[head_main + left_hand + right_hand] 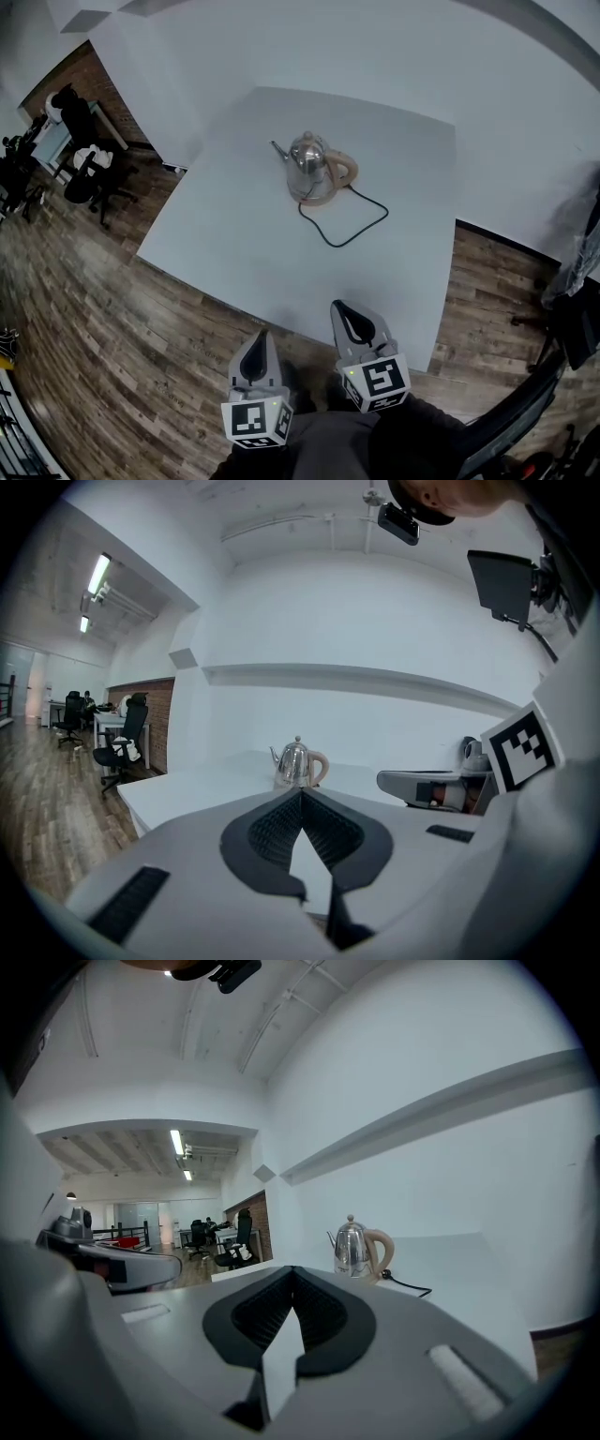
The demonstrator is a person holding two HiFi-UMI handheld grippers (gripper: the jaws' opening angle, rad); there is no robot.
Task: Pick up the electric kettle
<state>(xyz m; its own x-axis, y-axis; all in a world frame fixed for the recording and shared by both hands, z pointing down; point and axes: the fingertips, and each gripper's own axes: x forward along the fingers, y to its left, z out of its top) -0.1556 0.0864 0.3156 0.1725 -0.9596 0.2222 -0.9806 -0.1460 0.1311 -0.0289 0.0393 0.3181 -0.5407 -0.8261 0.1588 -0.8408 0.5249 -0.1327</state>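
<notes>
Left tongs (262, 336), right tongs (341, 310), kettle (312, 167) beyond

Silver and beige on pale grey.
Mirror silver body with beige handle and base on the electric kettle (312, 167); black on its cord (339, 245); flat pale grey over the table (234, 234); brown plank grain across the floor (94, 309); light grey shells, black pads and black-and-white square markers on the left gripper (262, 335) and right gripper (339, 309).

No lettering, brand, number or sign is legible anywhere, the electric kettle (352, 1252) included.
</notes>
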